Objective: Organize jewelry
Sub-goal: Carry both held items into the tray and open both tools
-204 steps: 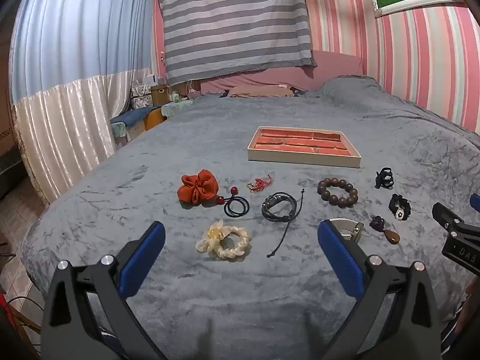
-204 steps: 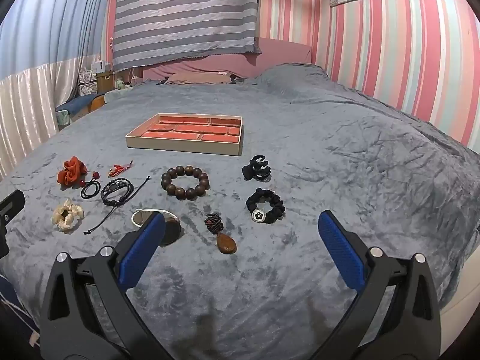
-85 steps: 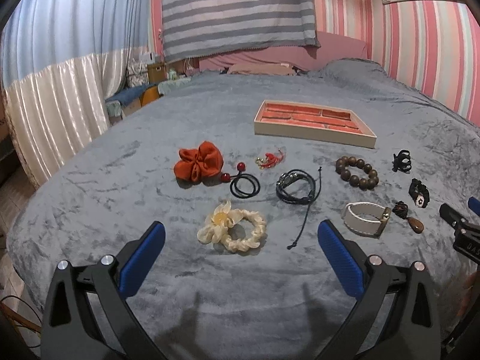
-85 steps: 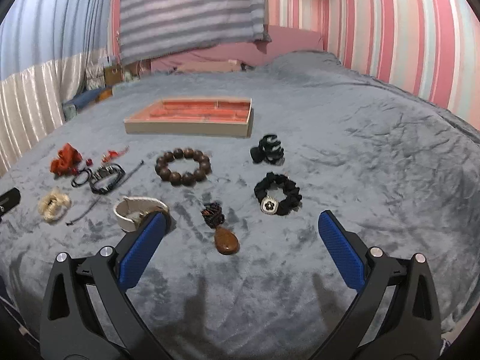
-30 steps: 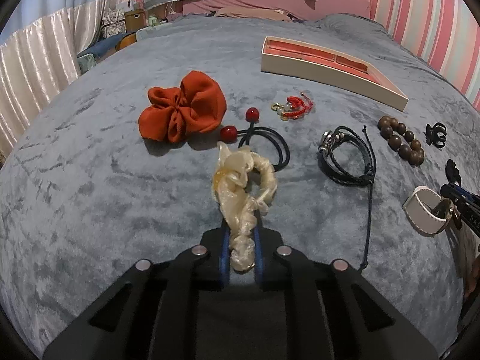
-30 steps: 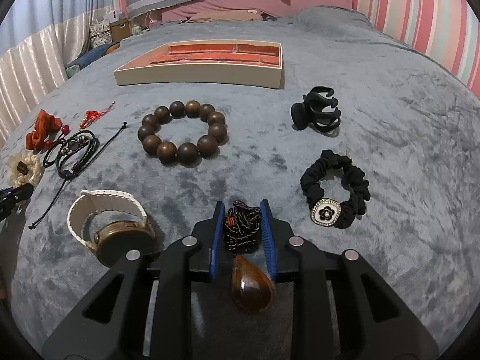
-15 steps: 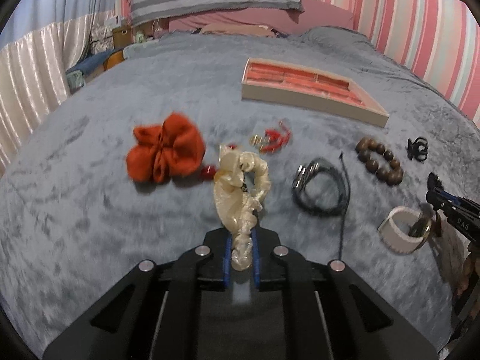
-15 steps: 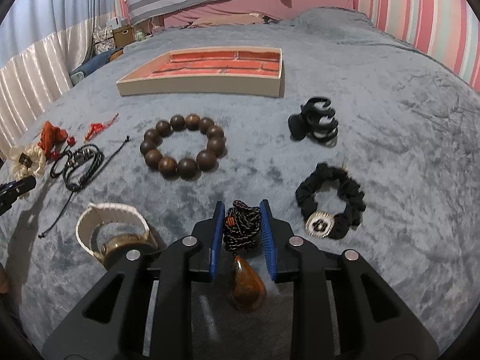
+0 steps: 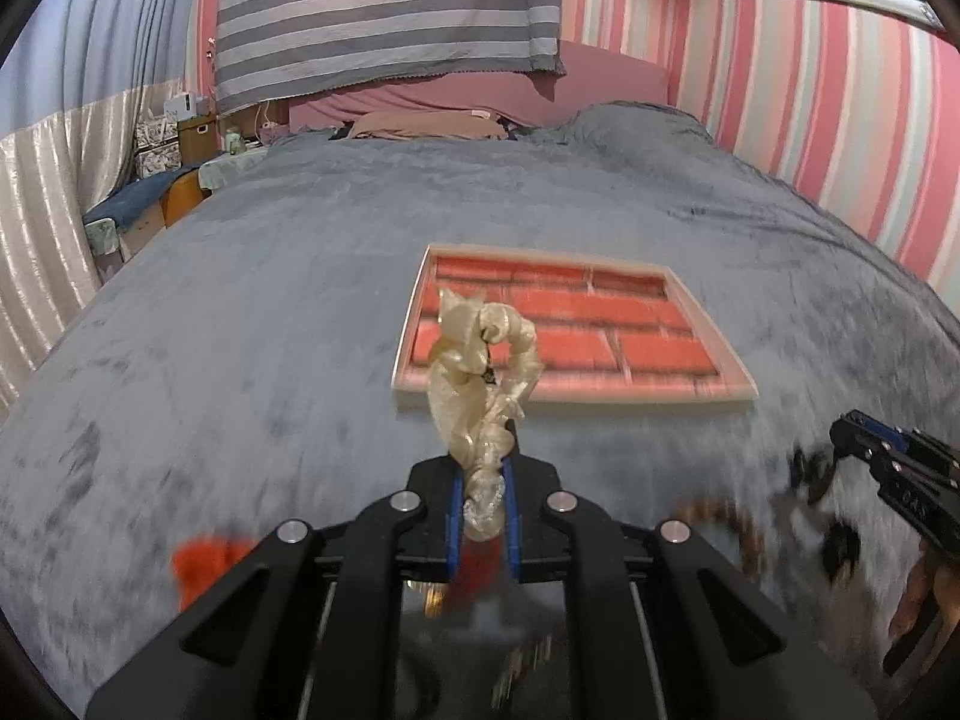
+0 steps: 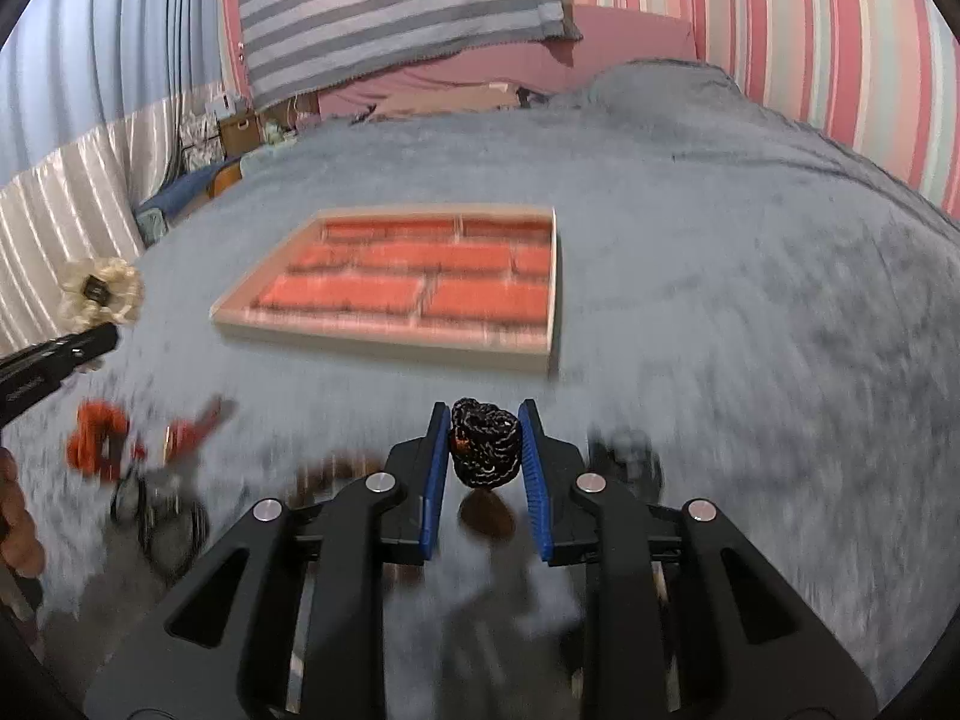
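My left gripper (image 9: 482, 468) is shut on a cream flower scrunchie (image 9: 480, 360) and holds it in the air in front of the jewelry tray (image 9: 711, 393), a beige box with red-lined compartments. My right gripper (image 10: 485, 420) is shut on the black beaded cord (image 10: 485, 444) of a necklace; its brown pendant (image 10: 486, 513) hangs below the fingers. The tray (image 10: 384, 333) lies ahead of it on the grey blanket. The left gripper and scrunchie (image 10: 99, 291) show at the right wrist view's left edge.
Blurred on the blanket below lie an orange scrunchie (image 10: 96, 438), red earrings (image 10: 198, 420), black cords (image 10: 168, 516) and a dark hair clip (image 10: 630, 456). The right gripper (image 9: 900, 480) shows at the left wrist view's right edge. Pillows and striped walls stand beyond the bed.
Both grippers have lifted off the blanket with their items and moved forward toward the tray. The loose jewelry has dropped to the bottom of both views.
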`<act>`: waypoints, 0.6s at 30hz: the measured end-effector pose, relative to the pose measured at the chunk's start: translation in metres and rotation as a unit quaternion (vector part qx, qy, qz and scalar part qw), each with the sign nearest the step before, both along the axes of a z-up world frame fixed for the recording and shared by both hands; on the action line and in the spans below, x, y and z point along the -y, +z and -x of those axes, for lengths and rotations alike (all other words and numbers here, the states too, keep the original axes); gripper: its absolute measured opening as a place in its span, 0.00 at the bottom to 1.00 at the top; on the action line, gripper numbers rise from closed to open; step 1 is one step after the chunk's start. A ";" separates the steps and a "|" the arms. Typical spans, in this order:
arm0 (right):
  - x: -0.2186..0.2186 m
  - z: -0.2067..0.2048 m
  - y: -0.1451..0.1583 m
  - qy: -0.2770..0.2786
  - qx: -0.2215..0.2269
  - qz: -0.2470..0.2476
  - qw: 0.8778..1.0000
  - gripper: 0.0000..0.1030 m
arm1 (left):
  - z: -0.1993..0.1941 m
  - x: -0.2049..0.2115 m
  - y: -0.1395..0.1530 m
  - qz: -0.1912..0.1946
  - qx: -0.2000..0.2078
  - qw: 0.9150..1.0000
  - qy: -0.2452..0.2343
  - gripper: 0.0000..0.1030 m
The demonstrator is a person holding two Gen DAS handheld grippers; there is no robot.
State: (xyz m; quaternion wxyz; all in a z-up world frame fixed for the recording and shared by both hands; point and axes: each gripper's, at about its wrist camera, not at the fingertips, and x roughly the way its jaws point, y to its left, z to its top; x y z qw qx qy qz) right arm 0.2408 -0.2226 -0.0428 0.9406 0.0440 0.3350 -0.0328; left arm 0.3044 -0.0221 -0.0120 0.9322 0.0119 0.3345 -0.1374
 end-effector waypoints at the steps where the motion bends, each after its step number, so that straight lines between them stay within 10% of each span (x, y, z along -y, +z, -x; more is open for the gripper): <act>1: 0.001 -0.013 0.005 -0.001 0.005 0.004 1.000 0.23 | -0.014 0.005 0.002 0.000 -0.002 1.000 0.001 0.11; 18: 0.037 -0.244 -0.036 -0.034 -0.064 -0.004 0.997 0.23 | -0.247 0.071 -0.065 -0.032 -0.135 0.990 0.001 0.11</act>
